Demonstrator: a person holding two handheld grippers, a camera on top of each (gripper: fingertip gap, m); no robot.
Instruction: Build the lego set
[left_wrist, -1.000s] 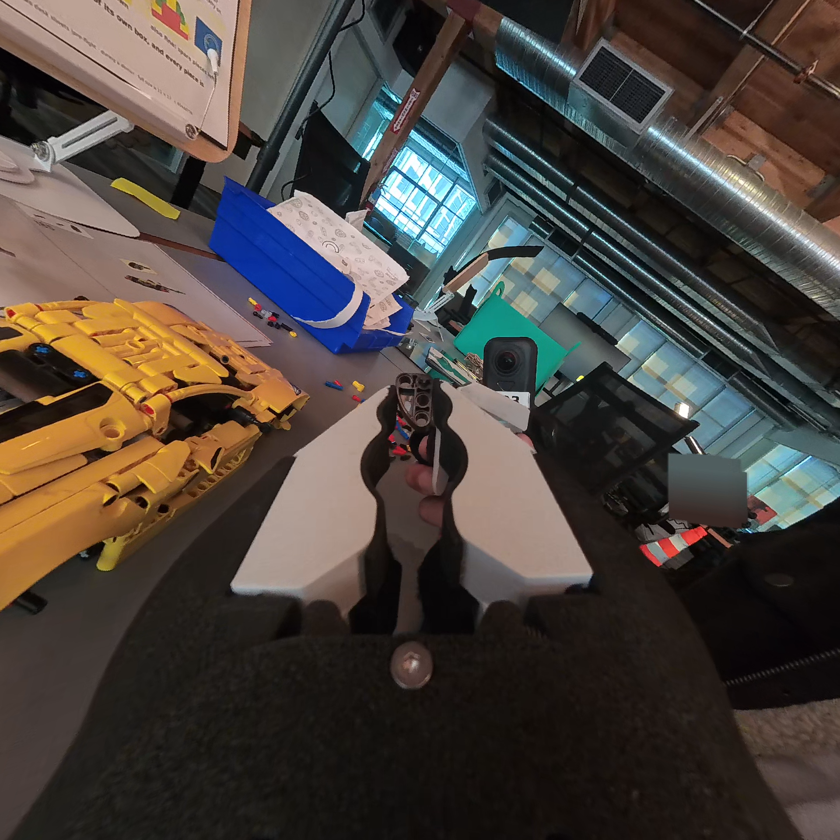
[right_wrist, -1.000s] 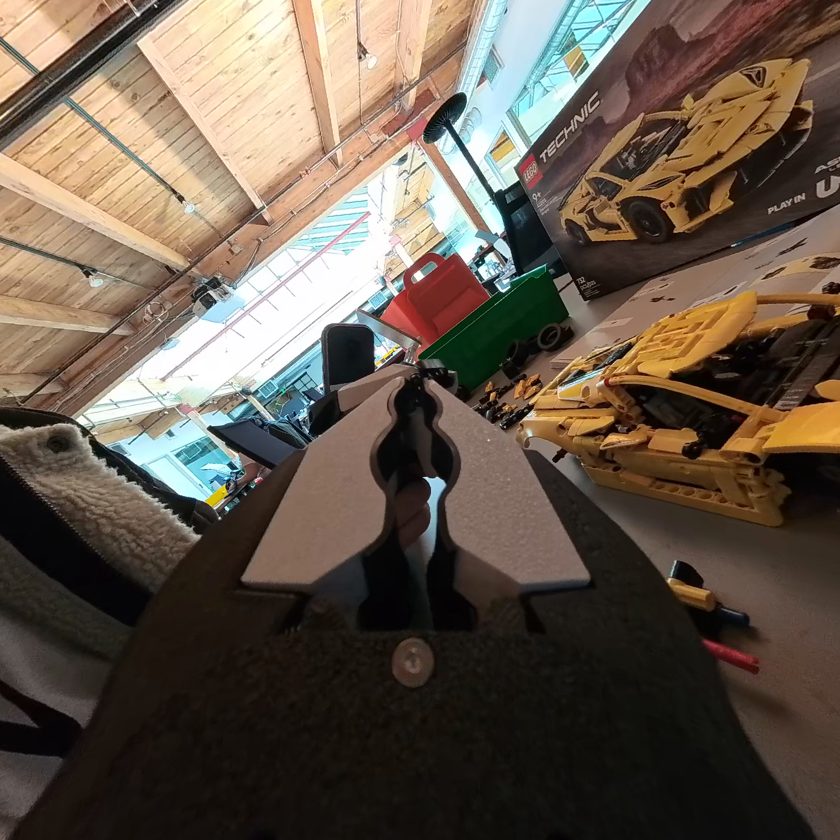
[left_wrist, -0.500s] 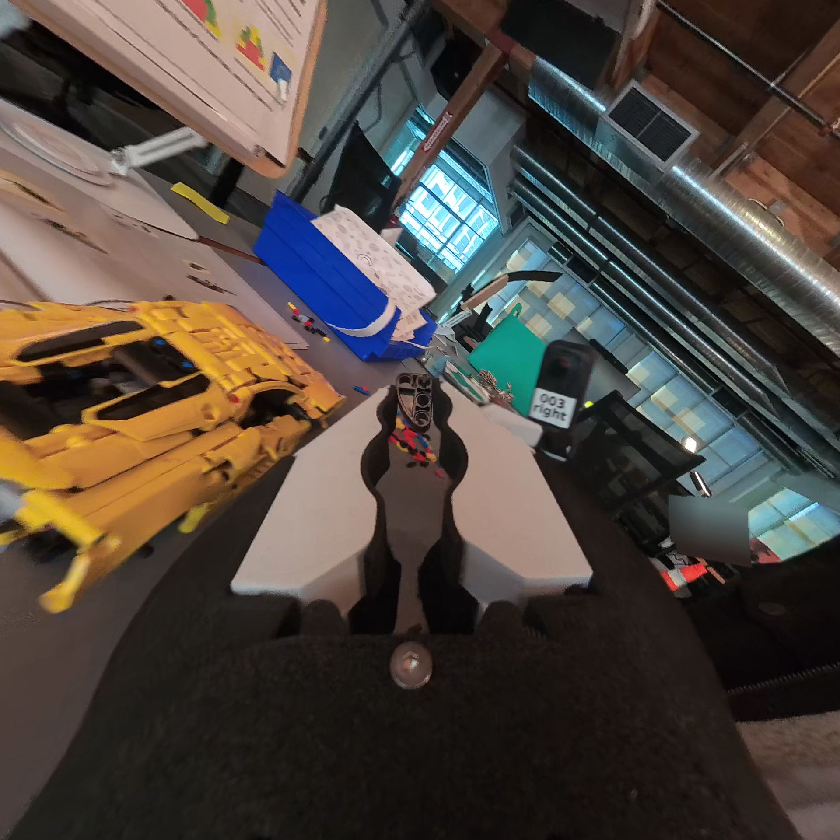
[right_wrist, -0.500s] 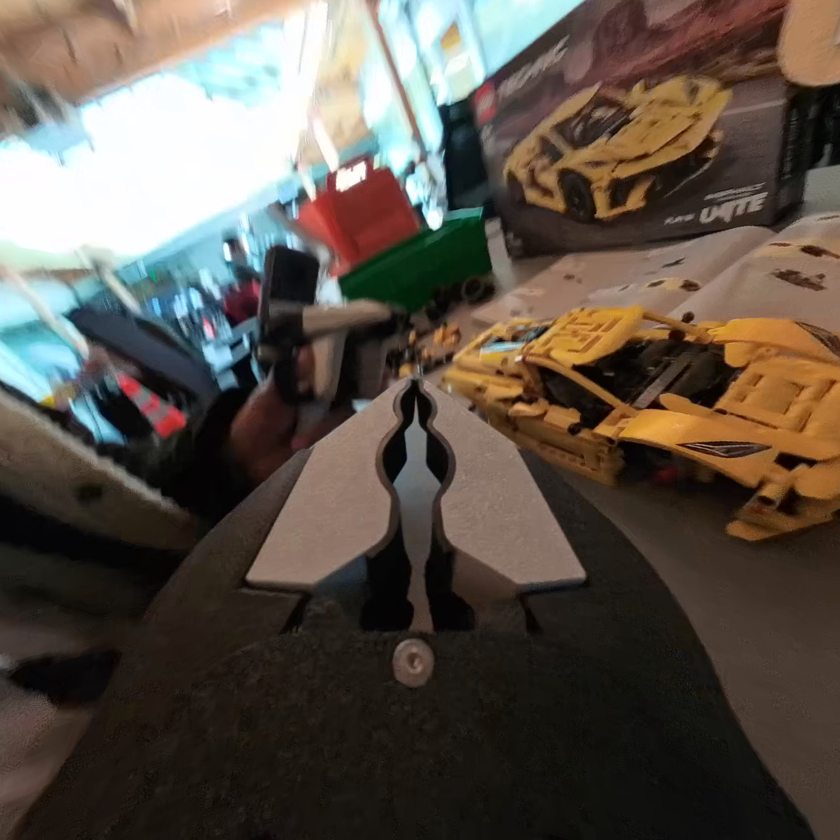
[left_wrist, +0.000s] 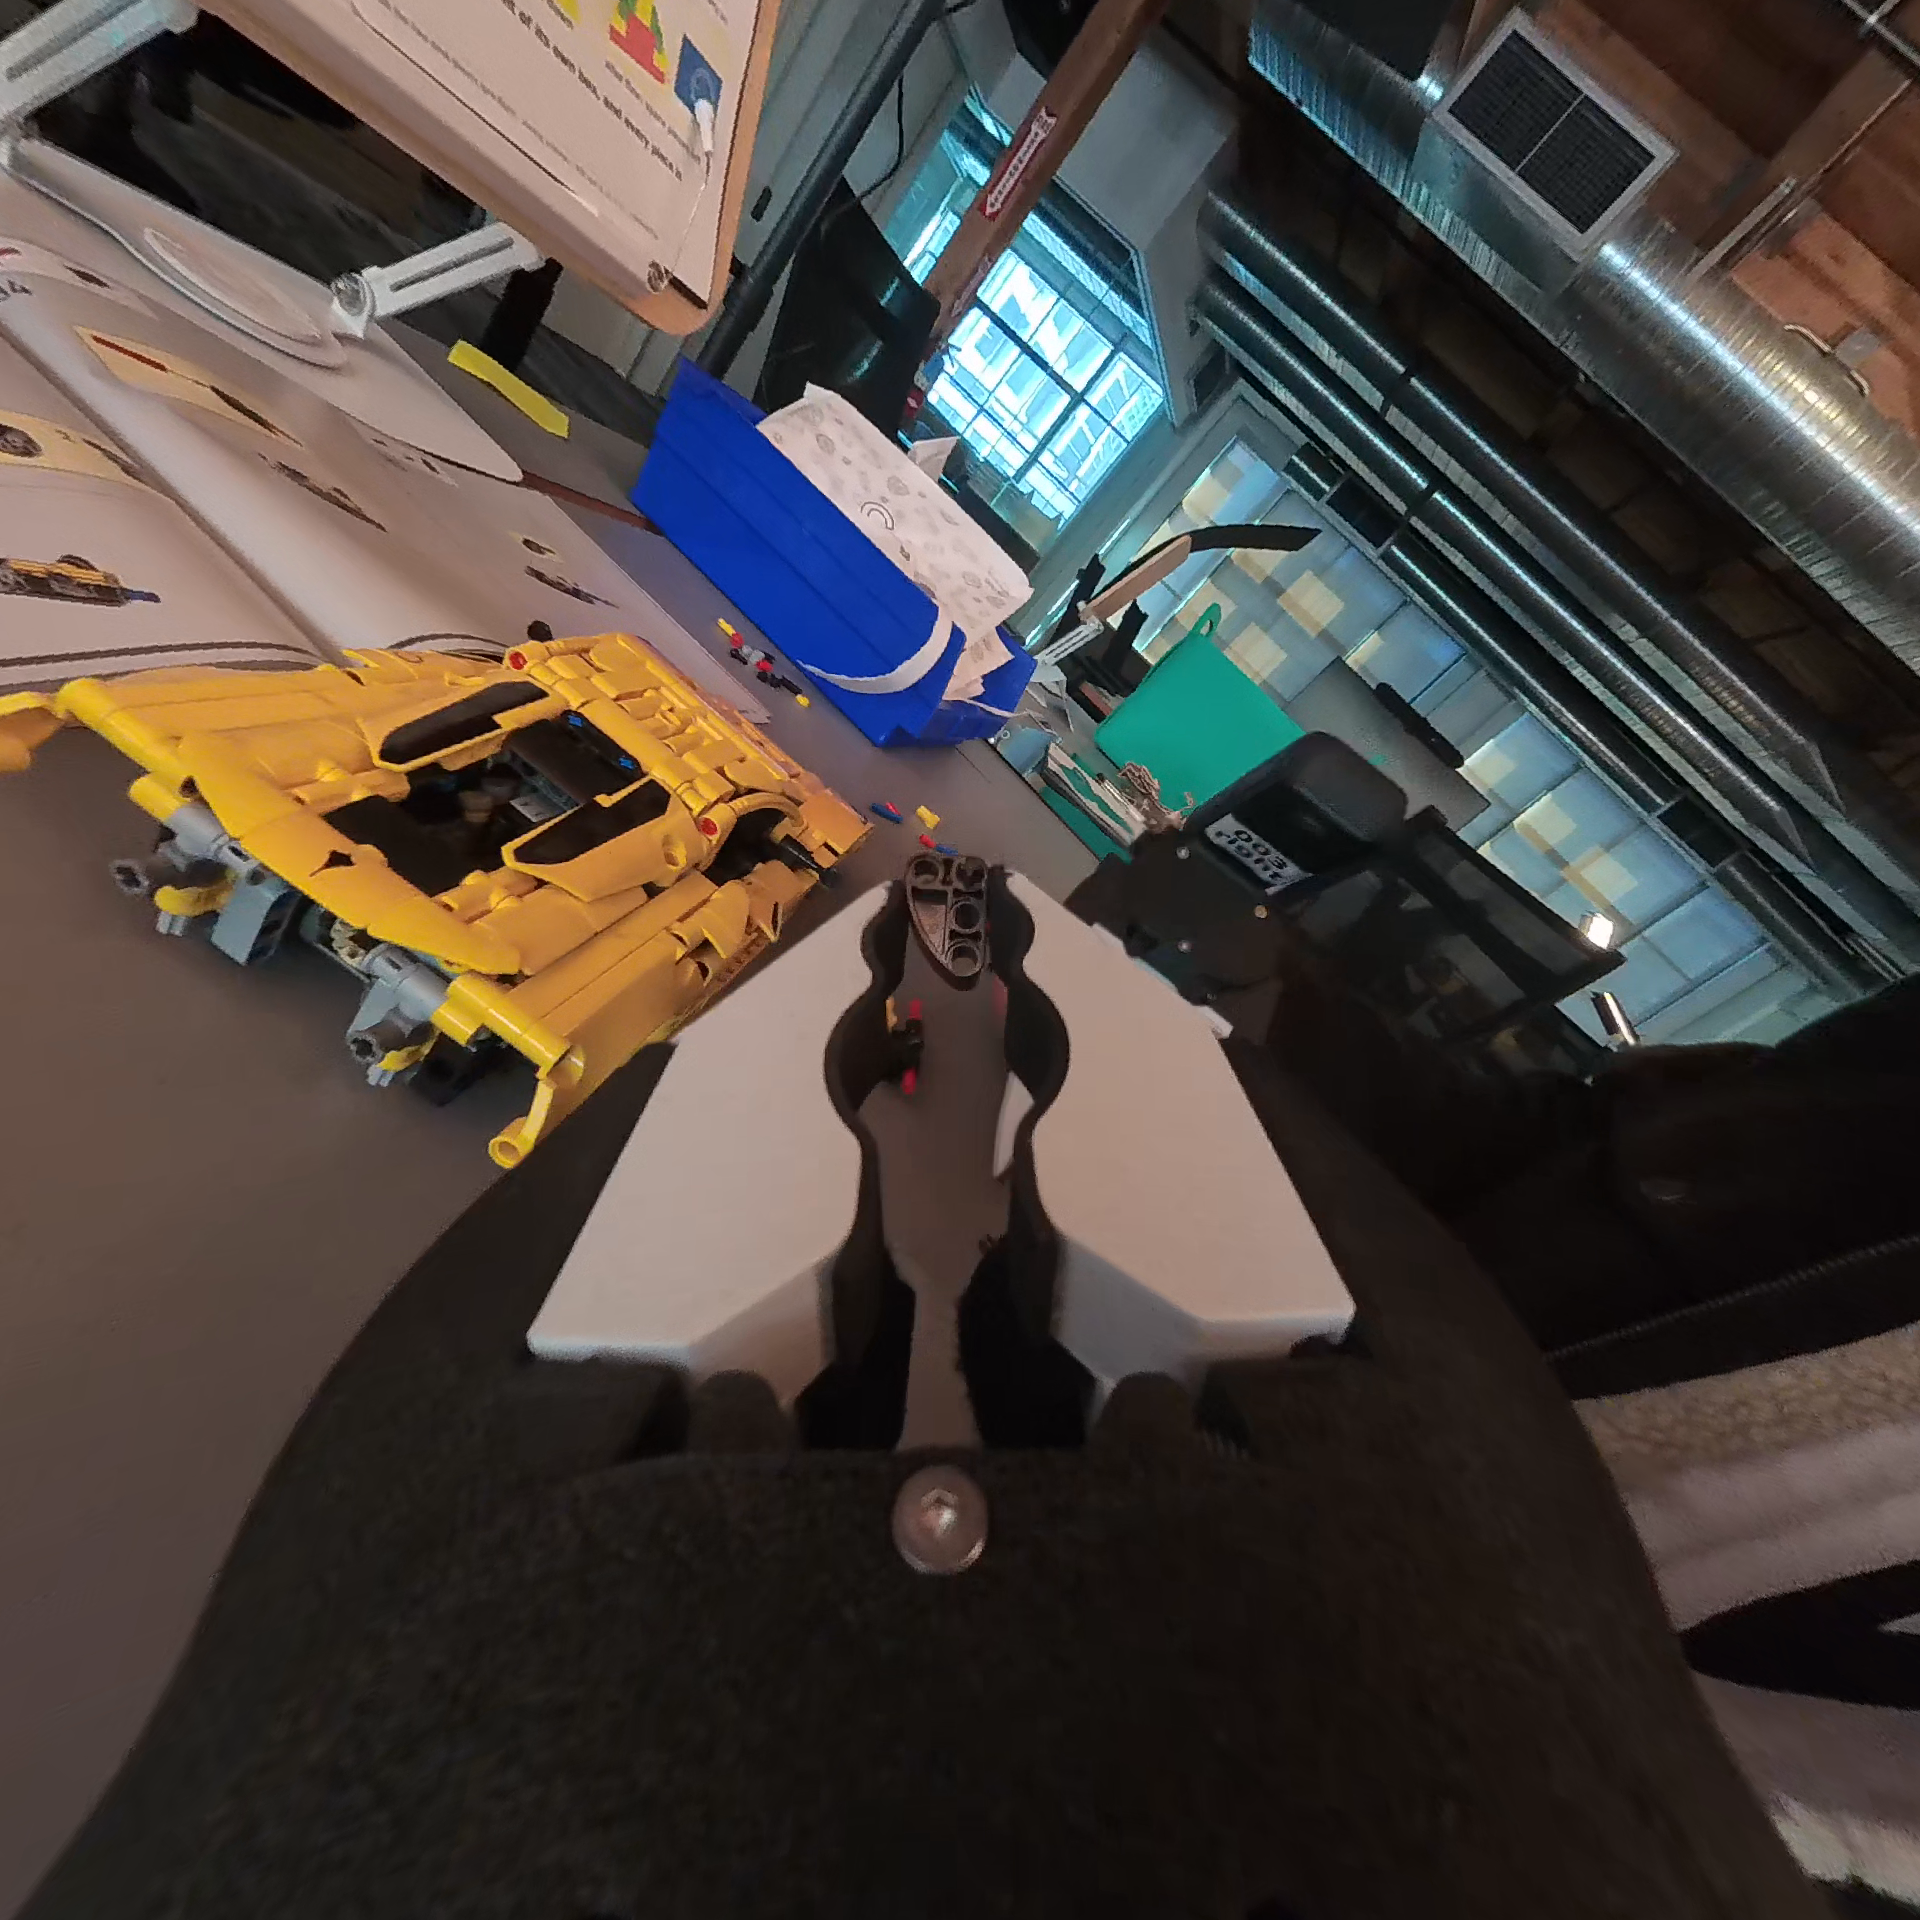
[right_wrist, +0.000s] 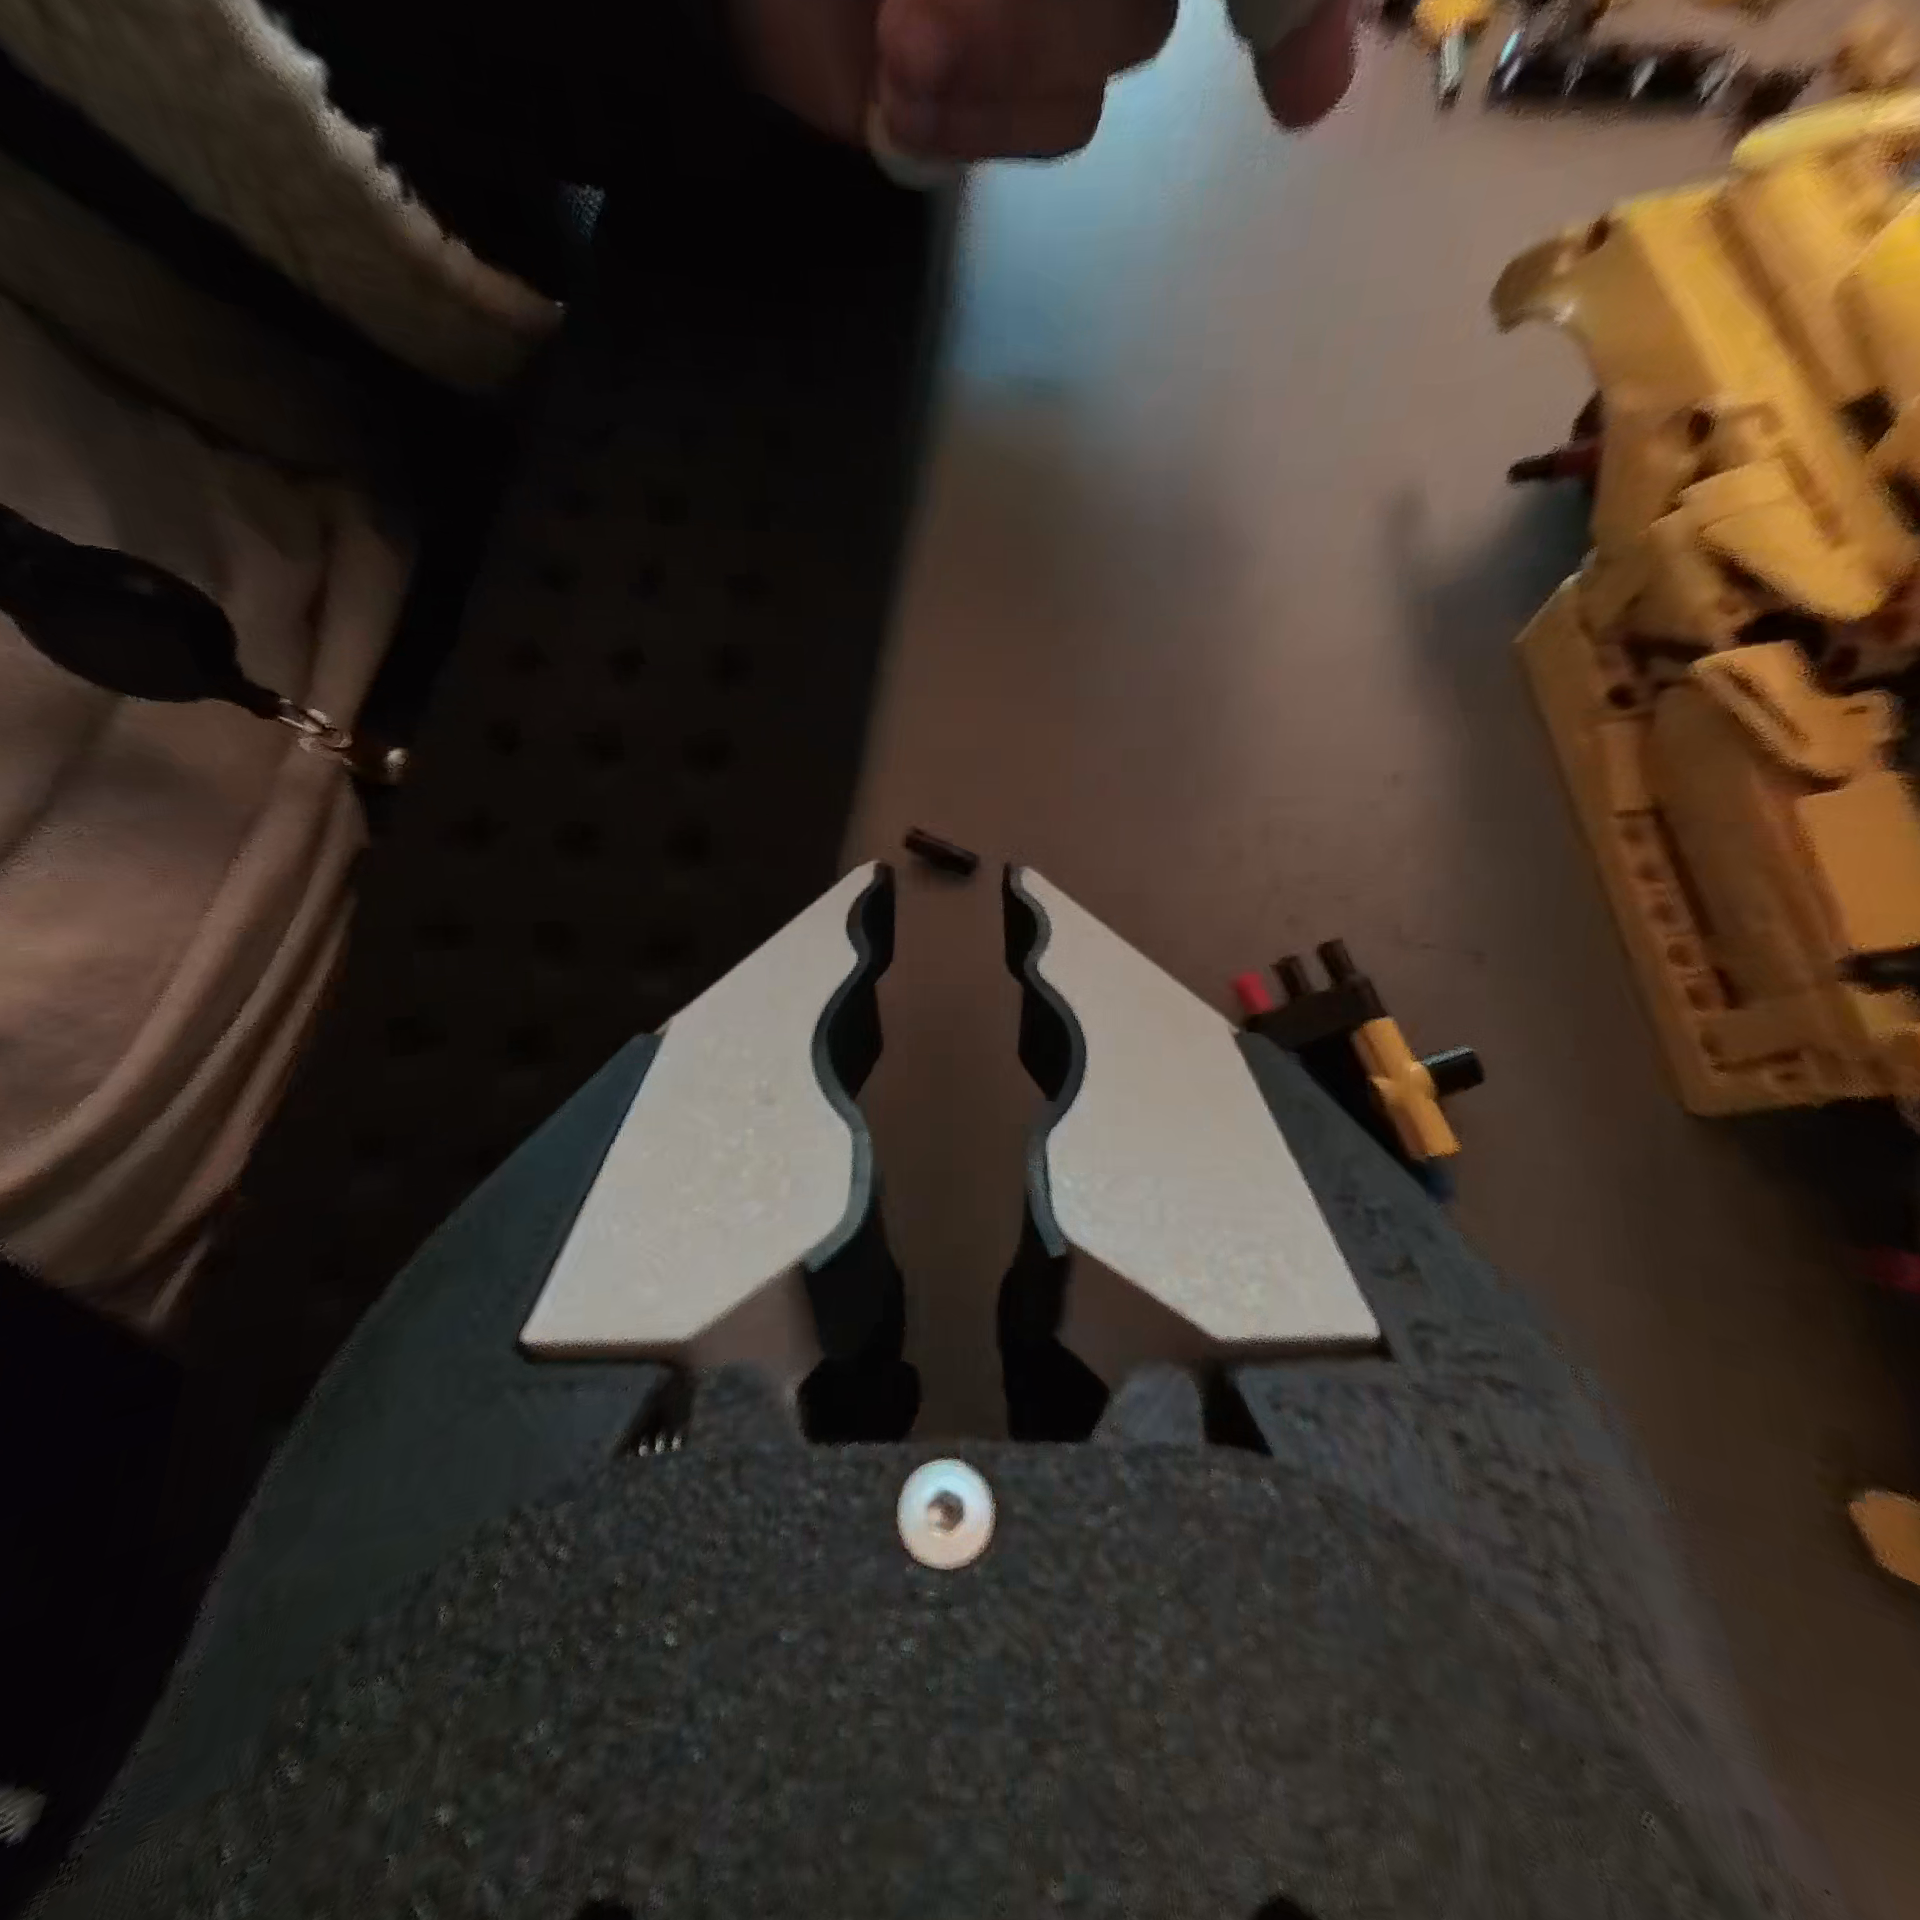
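yellow lego car (left_wrist: 436, 831) on counter (left_wrist: 156, 1195) | left tool (left_wrist: 948, 883) clamped on black holed piece (left_wrist: 951, 920) | right tool (right_wrist: 945, 883) apart over black pin (right_wrist: 940, 844)

grey table (left_wrist: 156, 1195) | silver ducts (left_wrist: 1714, 343) | bright windows (left_wrist: 1029, 384)

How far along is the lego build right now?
Mostly done: the yellow car has most of its bodywork on, though its cabin gaps are open. In hand: the left gripper is shut on a black perforated piece, while the right gripper is open just short of a small black pin on the table. Left: fitting these, plus the loose pieces nearby.
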